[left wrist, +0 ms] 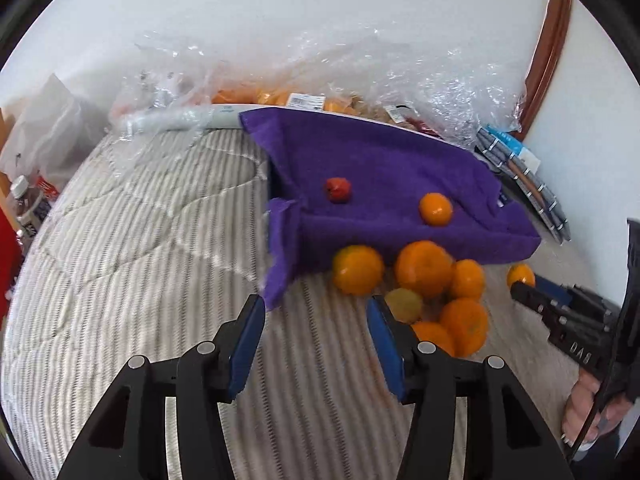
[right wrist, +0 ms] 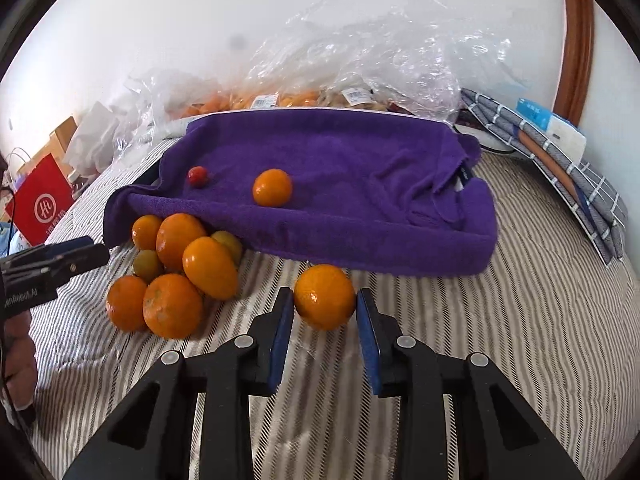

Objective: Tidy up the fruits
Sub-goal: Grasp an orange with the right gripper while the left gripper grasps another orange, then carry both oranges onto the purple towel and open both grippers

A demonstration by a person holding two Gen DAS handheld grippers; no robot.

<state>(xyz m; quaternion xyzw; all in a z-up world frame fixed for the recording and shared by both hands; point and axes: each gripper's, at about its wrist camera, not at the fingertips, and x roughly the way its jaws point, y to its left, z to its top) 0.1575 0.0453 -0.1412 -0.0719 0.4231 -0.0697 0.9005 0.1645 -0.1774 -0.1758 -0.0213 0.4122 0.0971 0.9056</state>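
Observation:
A purple towel [right wrist: 340,184] lies over a raised tray on the striped bed; it also shows in the left wrist view [left wrist: 384,184]. On it sit a small red fruit [right wrist: 197,176] and one orange [right wrist: 272,187]. A pile of oranges [right wrist: 176,272] and small greenish fruits lies at the towel's front edge, seen too in the left wrist view [left wrist: 424,280]. My right gripper [right wrist: 325,312] is shut on a single orange [right wrist: 325,296] in front of the towel. My left gripper [left wrist: 316,320] is open and empty, left of the pile.
Clear plastic bags [right wrist: 360,60] with more fruit sit behind the towel by the wall. Folded checked cloth and a box [right wrist: 560,152] lie at the right. A red paper bag [right wrist: 40,204] stands at the left. The striped bedcover [left wrist: 140,260] spreads to the left.

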